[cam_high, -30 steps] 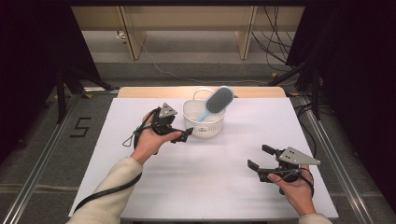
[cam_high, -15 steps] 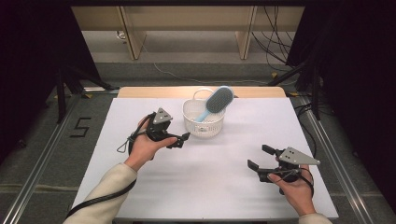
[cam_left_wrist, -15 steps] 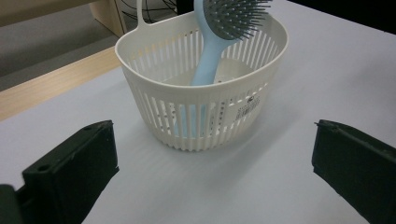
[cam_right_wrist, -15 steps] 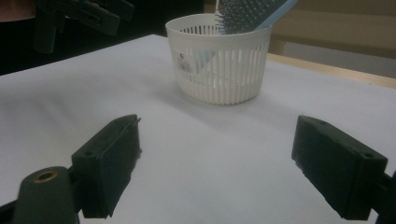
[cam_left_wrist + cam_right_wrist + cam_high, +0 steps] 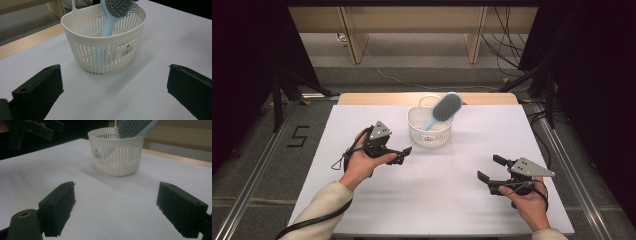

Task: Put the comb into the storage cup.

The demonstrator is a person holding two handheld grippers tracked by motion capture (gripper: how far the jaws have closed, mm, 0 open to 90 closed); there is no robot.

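Resting low near the table's near right corner, the right gripper (image 5: 488,168) had its jaws spread wide with nothing between them, held in the person's right hand (image 5: 524,200). Farther in and to the left, the left gripper (image 5: 406,153) was also spread apart and empty, gripped by the left hand (image 5: 358,165), its tips pointing toward the basket (image 5: 430,131) but well short of it. Bare white table (image 5: 442,200) lay between each gripper and the basket, with nothing in the way. The white slatted basket stood upright near the table's far edge, and the blue brush (image 5: 443,108) leaned inside it, handle down, bristled head jutting above the rim. Beyond lay a wooden strip (image 5: 362,98) and floor cables (image 5: 507,45).
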